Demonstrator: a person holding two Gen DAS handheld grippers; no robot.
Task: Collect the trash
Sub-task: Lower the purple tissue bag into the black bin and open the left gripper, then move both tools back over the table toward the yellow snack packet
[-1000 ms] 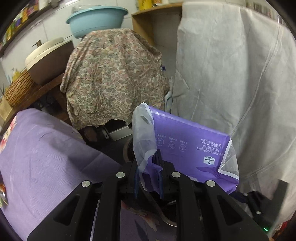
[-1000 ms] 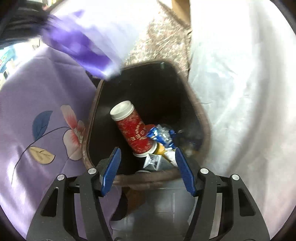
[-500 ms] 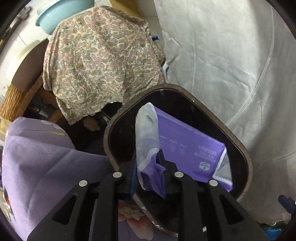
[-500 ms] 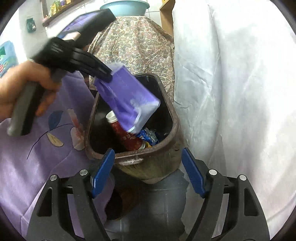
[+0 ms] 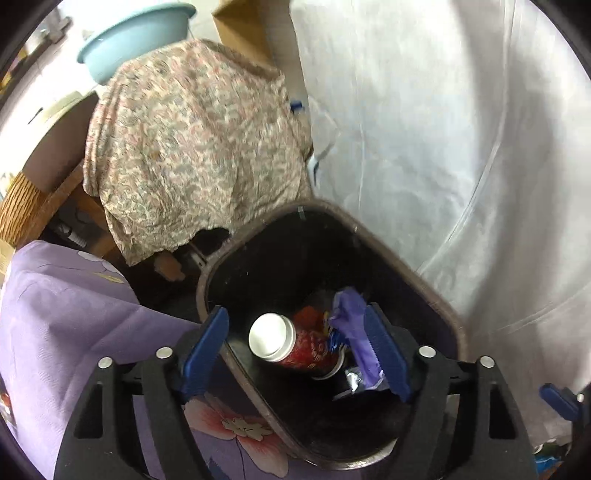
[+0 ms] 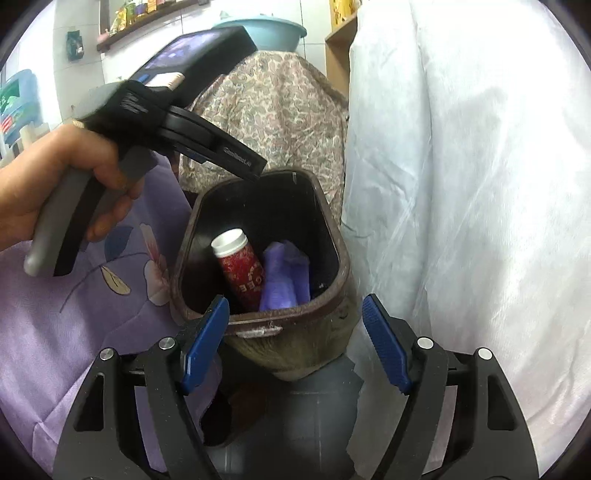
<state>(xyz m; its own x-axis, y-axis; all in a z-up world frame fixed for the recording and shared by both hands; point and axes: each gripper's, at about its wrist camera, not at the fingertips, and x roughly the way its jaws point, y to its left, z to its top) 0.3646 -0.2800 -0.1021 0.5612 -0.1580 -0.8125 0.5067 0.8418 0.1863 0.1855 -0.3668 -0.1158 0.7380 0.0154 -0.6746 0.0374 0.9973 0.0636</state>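
Note:
A dark brown trash bin (image 5: 436, 306) (image 6: 258, 325) stands open below both grippers. Inside it lie a red cup with a white lid (image 5: 271, 336) (image 6: 240, 266) and a purple tissue pack (image 5: 354, 332) (image 6: 286, 277), leaning beside the cup. My left gripper (image 5: 295, 347) (image 6: 251, 166) hangs over the bin's mouth, held by a hand (image 6: 55, 177). Its jaws are opening and nothing is between them. My right gripper (image 6: 295, 345) stands open and empty, just short of the bin's near rim.
A white sheet (image 5: 461, 147) (image 6: 480, 184) hangs along the bin's right side. A purple flowered cloth (image 5: 74, 332) (image 6: 74, 332) borders its left. Behind is a floral-draped object (image 5: 192, 147) with a teal basin (image 5: 136, 33) on top. A wicker basket (image 5: 18, 206) sits far left.
The left gripper came down over the bin, its jaws spread, and the purple pack dropped in beside the red cup. The right gripper drew back from the bin's mouth.

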